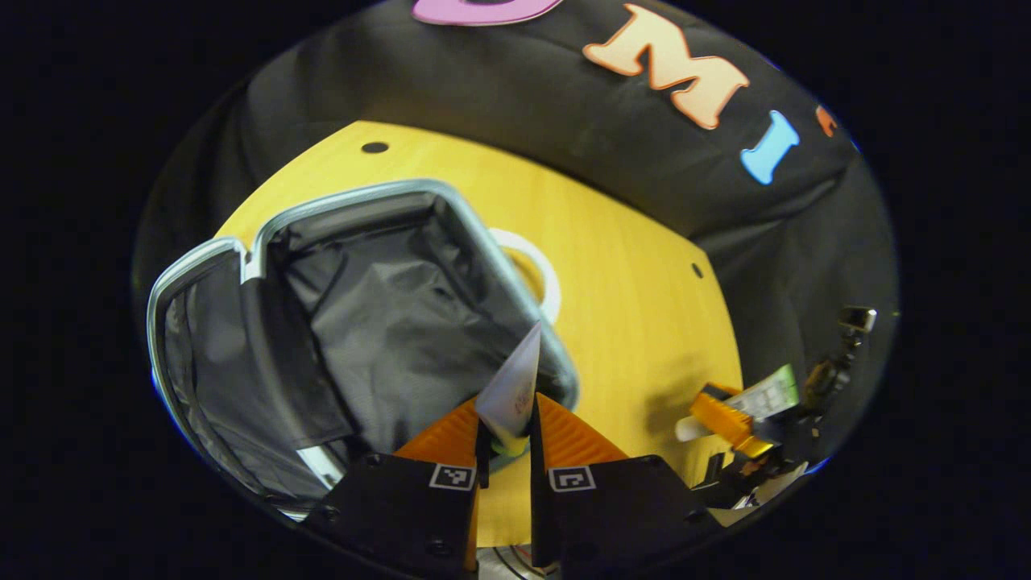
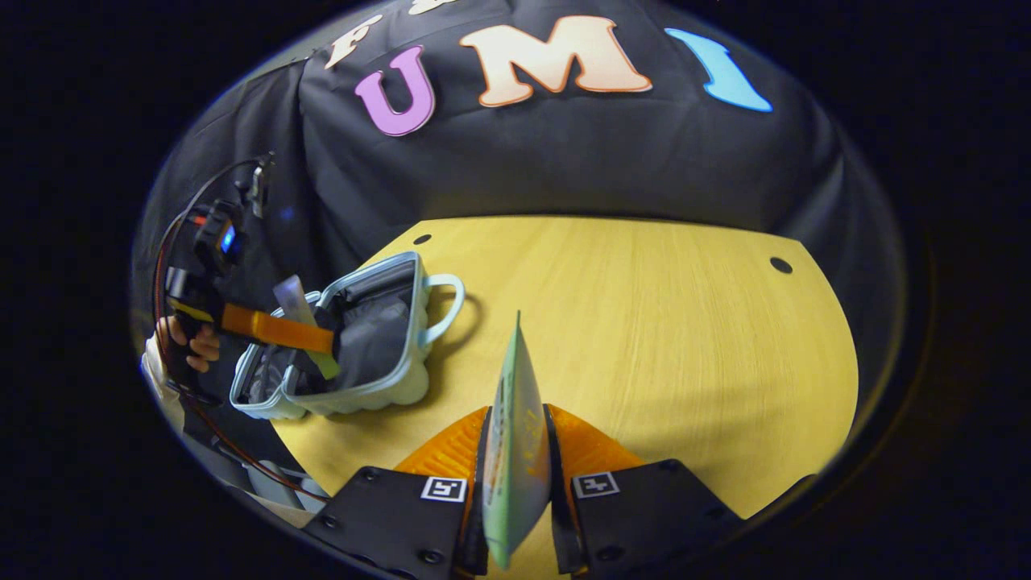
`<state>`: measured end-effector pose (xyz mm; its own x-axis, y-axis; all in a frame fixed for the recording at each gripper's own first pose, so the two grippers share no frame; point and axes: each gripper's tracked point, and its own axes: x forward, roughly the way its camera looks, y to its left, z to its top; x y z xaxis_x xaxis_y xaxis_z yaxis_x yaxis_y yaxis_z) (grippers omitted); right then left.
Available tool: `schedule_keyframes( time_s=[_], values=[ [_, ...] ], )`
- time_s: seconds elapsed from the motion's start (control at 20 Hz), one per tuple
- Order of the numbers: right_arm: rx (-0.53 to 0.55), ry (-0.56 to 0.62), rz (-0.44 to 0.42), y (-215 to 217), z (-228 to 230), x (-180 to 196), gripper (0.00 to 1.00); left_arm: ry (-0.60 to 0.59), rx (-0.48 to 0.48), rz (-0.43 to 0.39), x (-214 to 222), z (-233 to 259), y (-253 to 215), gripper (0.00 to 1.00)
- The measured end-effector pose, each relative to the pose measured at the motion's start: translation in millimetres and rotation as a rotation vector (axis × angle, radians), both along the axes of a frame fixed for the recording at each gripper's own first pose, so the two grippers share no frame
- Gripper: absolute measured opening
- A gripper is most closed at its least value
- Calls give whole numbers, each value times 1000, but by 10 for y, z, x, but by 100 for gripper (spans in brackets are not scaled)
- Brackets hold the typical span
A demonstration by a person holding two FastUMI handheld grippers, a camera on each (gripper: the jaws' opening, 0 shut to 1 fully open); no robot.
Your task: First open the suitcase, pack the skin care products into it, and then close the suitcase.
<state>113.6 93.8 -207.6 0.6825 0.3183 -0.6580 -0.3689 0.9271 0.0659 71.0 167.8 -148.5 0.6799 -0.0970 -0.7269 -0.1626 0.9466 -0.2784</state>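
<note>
The pale blue suitcase (image 1: 387, 306) lies open on the yellow table (image 1: 628, 274), its dark lining showing. My left gripper (image 1: 509, 419) is shut on a white tube (image 1: 515, 379) with a greenish cap, held over the suitcase's near rim. In the right gripper view the suitcase (image 2: 378, 354) sits at the table's left, and the left gripper (image 2: 314, 342) holds the tube (image 2: 296, 310) above it. My right gripper (image 2: 517, 451) is shut on a flat green packet (image 2: 515, 451), upright above the table's middle. That right gripper with its packet (image 1: 769, 395) also shows far right in the left gripper view.
The suitcase's white handle (image 1: 536, 270) points toward the middle of the table. Small dark holes (image 2: 780, 264) mark the tabletop near its far edge. A person's hand (image 2: 193, 342) grips the left tool beside cables at the table's left edge. Black cloth walls stand behind.
</note>
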Motion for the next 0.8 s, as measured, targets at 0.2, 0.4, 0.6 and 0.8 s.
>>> schedule_keyframes(
  time_s=[0.2, 0.4, 0.6, 0.8],
  values=[
    [11, -20, 60, 572, 162, 172, 29, 158, -41, 55, -110, -376, 200, 19],
    [18, 0, 155, 1235, 227, 341, 33, 197, -58, 90, -141, -507, 319, 21],
    [5, 47, 271, 1903, 102, 463, 29, 108, -19, 91, -193, -294, 365, 62],
    [-15, 180, 353, 2331, -369, 394, 29, 29, -29, 122, -443, 11, 382, 88]
  ],
)
